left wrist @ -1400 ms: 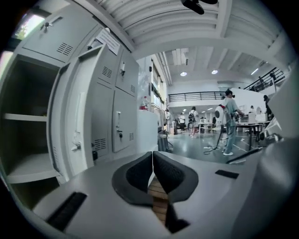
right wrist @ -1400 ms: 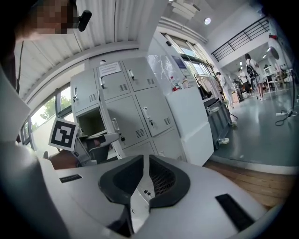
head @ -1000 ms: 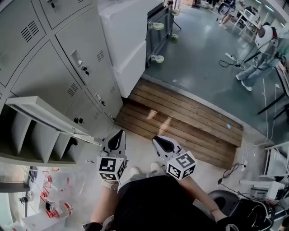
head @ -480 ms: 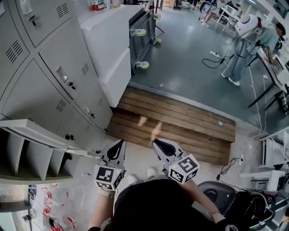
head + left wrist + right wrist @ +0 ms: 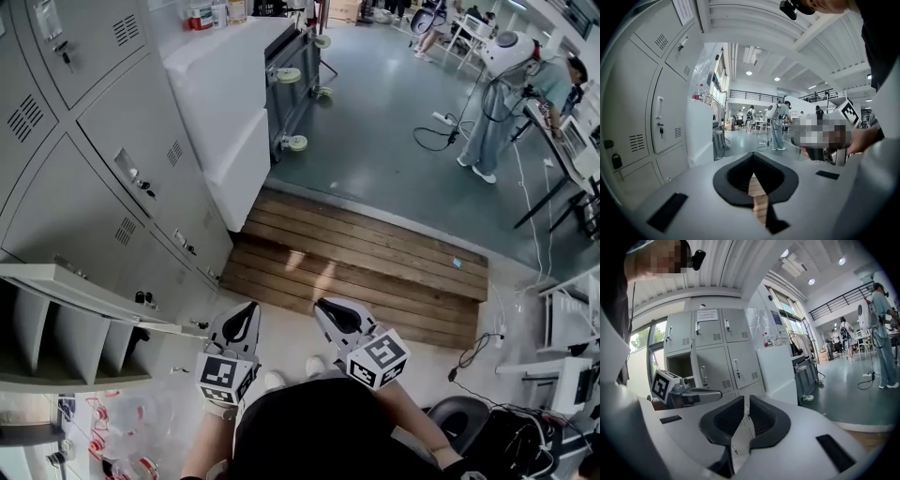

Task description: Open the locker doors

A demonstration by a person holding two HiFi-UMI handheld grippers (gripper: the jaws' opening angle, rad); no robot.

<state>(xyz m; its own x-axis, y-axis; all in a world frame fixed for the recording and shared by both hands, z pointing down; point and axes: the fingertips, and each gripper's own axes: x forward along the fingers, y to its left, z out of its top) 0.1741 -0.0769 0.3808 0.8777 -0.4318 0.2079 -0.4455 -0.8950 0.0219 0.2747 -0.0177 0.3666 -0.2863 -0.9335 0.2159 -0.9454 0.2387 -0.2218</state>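
Observation:
A bank of grey lockers (image 5: 141, 131) fills the left side, most doors closed with small handles and keys. One lower door (image 5: 89, 286) stands swung out, and its compartment (image 5: 56, 328) is exposed. My left gripper (image 5: 249, 306) hovers near the free edge of that door, shut and empty; in the left gripper view (image 5: 753, 154) its tips meet. My right gripper (image 5: 320, 303) is beside it, over the floor. Its jaws (image 5: 746, 397) stand a thin slit apart with nothing between them and point at the lockers (image 5: 717, 348).
A wooden pallet platform (image 5: 375, 262) lies just ahead of me. A white cabinet (image 5: 225, 103) and a wheeled cart (image 5: 295, 75) stand beyond the lockers. A person (image 5: 506, 84) stands at far right beside cables (image 5: 441, 122). Dark gear (image 5: 487, 431) sits at lower right.
The head view has tilted, so the lockers and pallet sit differently in frame. Both grippers stay side by side near the open door, their jaws unchanged.

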